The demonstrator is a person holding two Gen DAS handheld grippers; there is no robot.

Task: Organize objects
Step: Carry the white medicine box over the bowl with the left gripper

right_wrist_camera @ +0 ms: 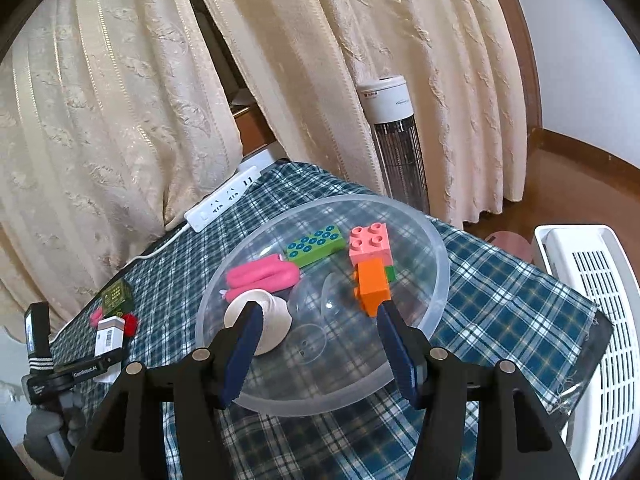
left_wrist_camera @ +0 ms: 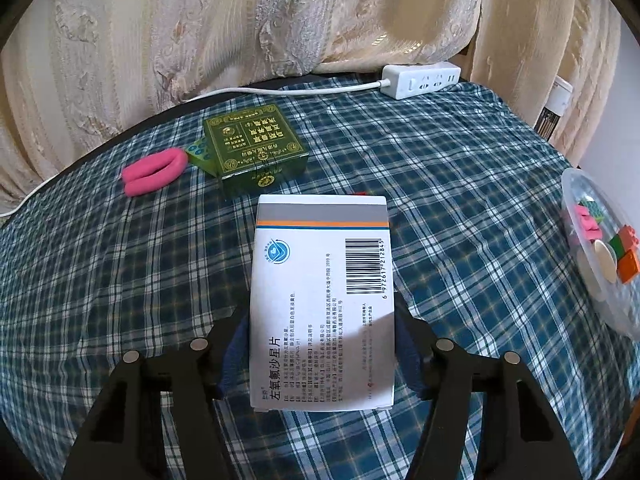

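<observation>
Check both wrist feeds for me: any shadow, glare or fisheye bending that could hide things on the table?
Left wrist view: a shadow crosses the near end of the white medicine box, print still legible; fisheye bows the plaid cloth edges. Right wrist view: even daylight, soft sheen on the clear bowl rim, contents readable; the curtains curve near the frame edge.

White medicine box [left_wrist_camera: 320, 300] — "左氧氟沙星片", barcode 6 972617 212845.

We see a blue, white and green plaid tablecloth [left_wrist_camera: 460, 208], a white medicine box [left_wrist_camera: 320, 280] with grey and orange stripes, a dark green box [left_wrist_camera: 256, 148] with gold print, and cream curtains [left_wrist_camera: 160, 32].
</observation>
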